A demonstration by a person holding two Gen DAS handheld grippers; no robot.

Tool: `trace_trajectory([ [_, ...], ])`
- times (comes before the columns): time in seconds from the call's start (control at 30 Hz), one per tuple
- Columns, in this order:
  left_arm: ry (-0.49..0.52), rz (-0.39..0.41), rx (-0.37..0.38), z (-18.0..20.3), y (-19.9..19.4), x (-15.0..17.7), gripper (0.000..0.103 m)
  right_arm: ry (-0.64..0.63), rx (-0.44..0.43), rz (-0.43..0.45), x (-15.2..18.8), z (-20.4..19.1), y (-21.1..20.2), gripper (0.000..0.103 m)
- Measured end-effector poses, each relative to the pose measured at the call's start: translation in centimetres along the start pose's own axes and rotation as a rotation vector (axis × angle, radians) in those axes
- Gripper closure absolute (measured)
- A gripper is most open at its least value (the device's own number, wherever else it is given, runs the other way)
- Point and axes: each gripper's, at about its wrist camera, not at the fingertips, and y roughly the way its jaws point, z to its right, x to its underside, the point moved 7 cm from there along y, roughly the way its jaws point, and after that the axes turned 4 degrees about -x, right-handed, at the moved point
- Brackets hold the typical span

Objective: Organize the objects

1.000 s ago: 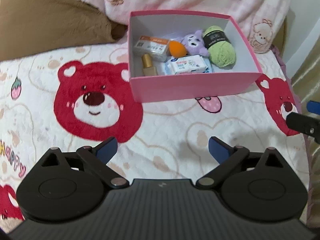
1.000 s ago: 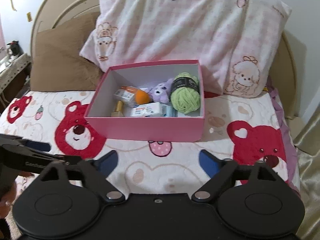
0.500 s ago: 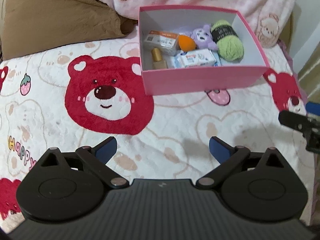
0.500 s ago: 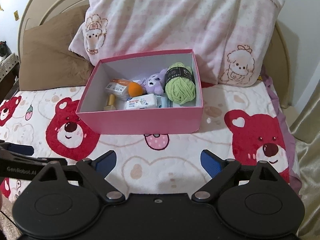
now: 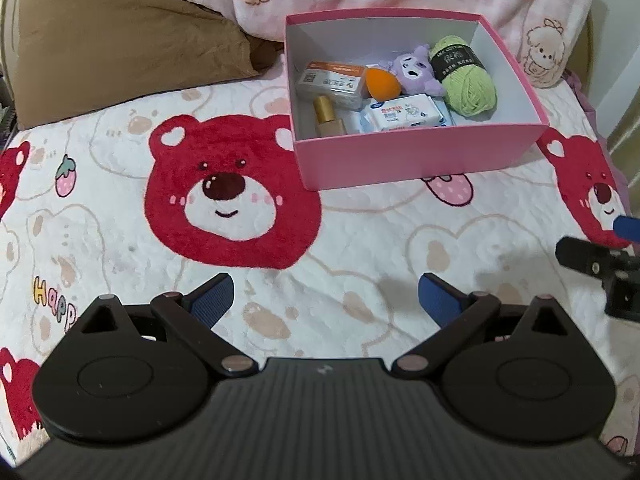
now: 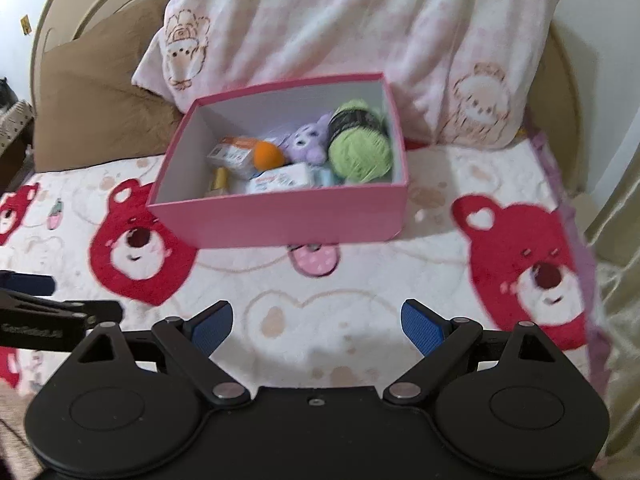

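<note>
Since the earlier frames both claws have drawn back from the box (image 5: 420,156), which now sits farther ahead and smaller; the right view is blurred, so that claw is probably in motion.

The left claw (image 5: 326,298) hangs over the bedspread (image 5: 360,248) with its blue pads spread wide and nothing between them. The right claw (image 6: 316,322) is likewise spread and empty, to the right of the left one and well apart from it.

Ahead of both claws, past bare quilt, stands the pink box on the bed. Inside, nearest the front wall, are a gold-capped bottle (image 5: 328,118) at the left and a wipes pack (image 5: 404,112) beside it. Behind them lie a carton (image 5: 332,84), an orange sponge (image 5: 382,84), a purple plush (image 5: 416,70) and, at the far right, green yarn (image 5: 466,76). Pillows (image 6: 352,32) rise behind the box.

All 6 things appear packed, and nothing loose shows on the quilt, so the sorting looks nearly or wholly done. To finish well, I would keep both claws high and clear of the box rim, since a nudge could slide the light box on the soft bed.
</note>
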Motion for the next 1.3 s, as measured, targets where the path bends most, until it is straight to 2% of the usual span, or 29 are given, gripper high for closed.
trace_trajectory([
  [0.5, 0.049, -0.015, -0.081, 0.1, 0.2, 0.1, 0.003, -0.021, 0.007, 0.007, 0.1, -0.2, -0.4, 0.010],
  [0.63, 0.061, -0.028, -0.078, 0.4, 0.1, 0.2, 0.003, -0.018, 0.009, 0.006, 0.2, -0.2, -0.4, 0.010],
  [0.9, 0.084, -0.005, -0.074, 0.9, -0.8, -0.2, 0.003, -0.029, 0.016, 0.010, 0.3, -0.3, -1.0, 0.010],
  [1.3, 0.049, 0.007, -0.082, -0.2, -1.2, -0.6, 0.002, -0.045, 0.026, 0.008, 0.3, -0.7, -1.3, 0.010],
])
